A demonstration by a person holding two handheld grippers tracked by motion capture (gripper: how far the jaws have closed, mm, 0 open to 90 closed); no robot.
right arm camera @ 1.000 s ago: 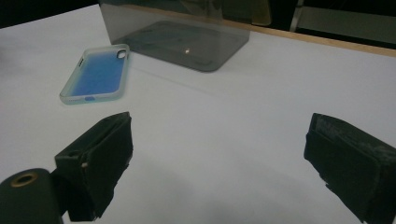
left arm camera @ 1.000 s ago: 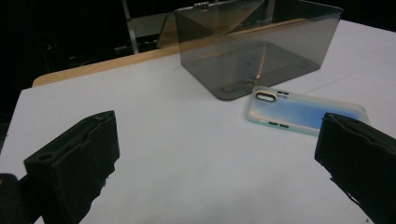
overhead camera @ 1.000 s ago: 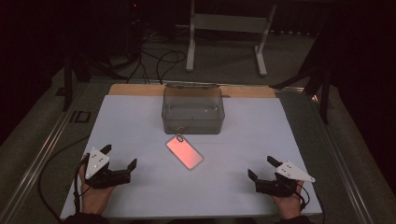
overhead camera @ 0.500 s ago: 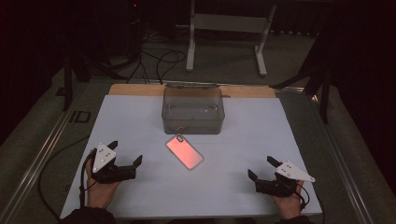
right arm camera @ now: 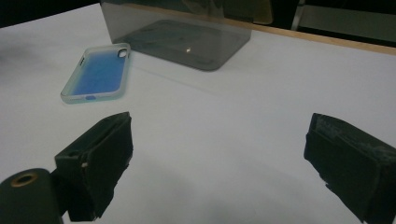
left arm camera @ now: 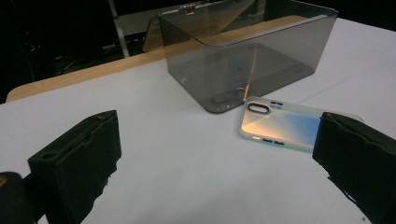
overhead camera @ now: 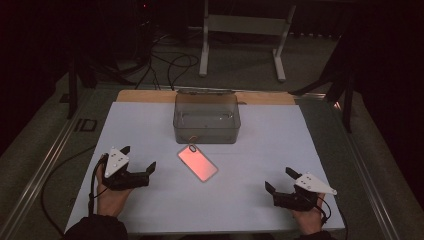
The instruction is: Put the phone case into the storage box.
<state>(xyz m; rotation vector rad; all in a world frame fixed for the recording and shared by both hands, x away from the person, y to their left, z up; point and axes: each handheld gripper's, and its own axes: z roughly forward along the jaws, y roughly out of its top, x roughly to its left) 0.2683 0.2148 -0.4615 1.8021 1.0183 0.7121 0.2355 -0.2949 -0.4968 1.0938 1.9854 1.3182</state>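
A phone case (overhead camera: 197, 163) lies flat on the white table, pink in the high view and iridescent blue in the gripper views (left arm camera: 280, 126) (right arm camera: 98, 72). Just behind it stands a clear smoky plastic box (overhead camera: 206, 117) (left arm camera: 247, 60) (right arm camera: 187, 32) with nothing visible inside. My left gripper (overhead camera: 138, 157) (left arm camera: 217, 140) rests open on the table left of the case, a short gap away, jaws wide and pointing toward it. My right gripper (overhead camera: 278, 179) (right arm camera: 219, 135) sits open near the front right, well apart from the case, nothing between its jaws.
The white table sheet (overhead camera: 260, 150) ends at a wooden strip (overhead camera: 145, 95) behind the box. Cables (overhead camera: 170, 65) and a metal stand (overhead camera: 240, 40) lie on the dark floor beyond. A metal rail (overhead camera: 45, 165) runs along the table's left side.
My left gripper has slid to the right, closer to the phone case. The right gripper, the case and the box have stayed put.
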